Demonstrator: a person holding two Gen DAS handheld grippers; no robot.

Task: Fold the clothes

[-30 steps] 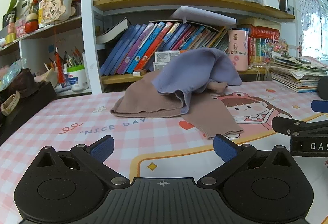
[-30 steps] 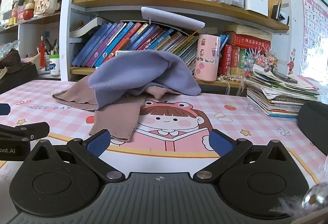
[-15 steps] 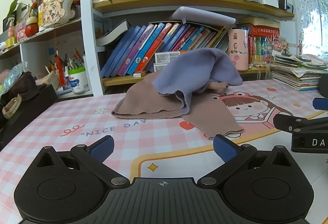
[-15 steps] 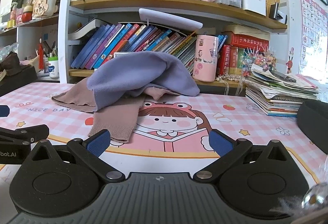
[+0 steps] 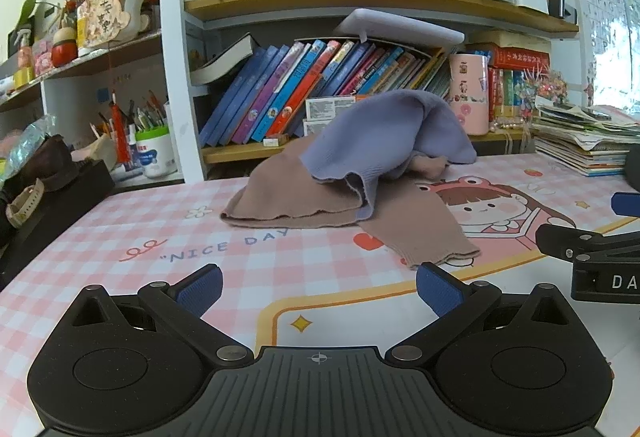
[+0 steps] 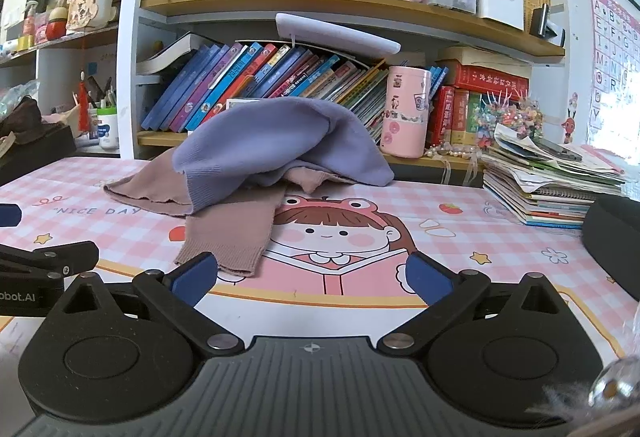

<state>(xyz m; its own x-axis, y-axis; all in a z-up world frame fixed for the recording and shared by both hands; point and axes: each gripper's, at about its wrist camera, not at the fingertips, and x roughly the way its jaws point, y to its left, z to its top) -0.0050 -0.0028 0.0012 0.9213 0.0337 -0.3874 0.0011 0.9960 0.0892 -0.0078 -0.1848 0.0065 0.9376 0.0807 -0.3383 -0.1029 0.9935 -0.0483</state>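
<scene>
A crumpled lilac knit garment (image 5: 384, 133) (image 6: 276, 137) lies heaped on a dusty-pink knit garment (image 5: 288, 197) (image 6: 232, 233) at the back middle of the pink checked table mat (image 5: 240, 265) (image 6: 460, 237). One pink sleeve (image 5: 424, 233) stretches toward me. My left gripper (image 5: 318, 289) stands open, low over the mat, well short of the clothes, nothing between its blue pads. My right gripper (image 6: 312, 277) is open too, its left pad (image 6: 196, 277) just in front of the pink sleeve's cuff. Each gripper shows at the edge of the other's view.
A bookshelf (image 5: 360, 1) full of books stands right behind the clothes, with a pink cup (image 6: 406, 111) on its lower ledge. A stack of books and papers (image 6: 556, 177) sits at the right. A dark box (image 5: 48, 205) with a watch on it borders the left.
Both views have shifted slightly, with the clothes a little higher in frame. The garments have not moved and both grippers stay open.
</scene>
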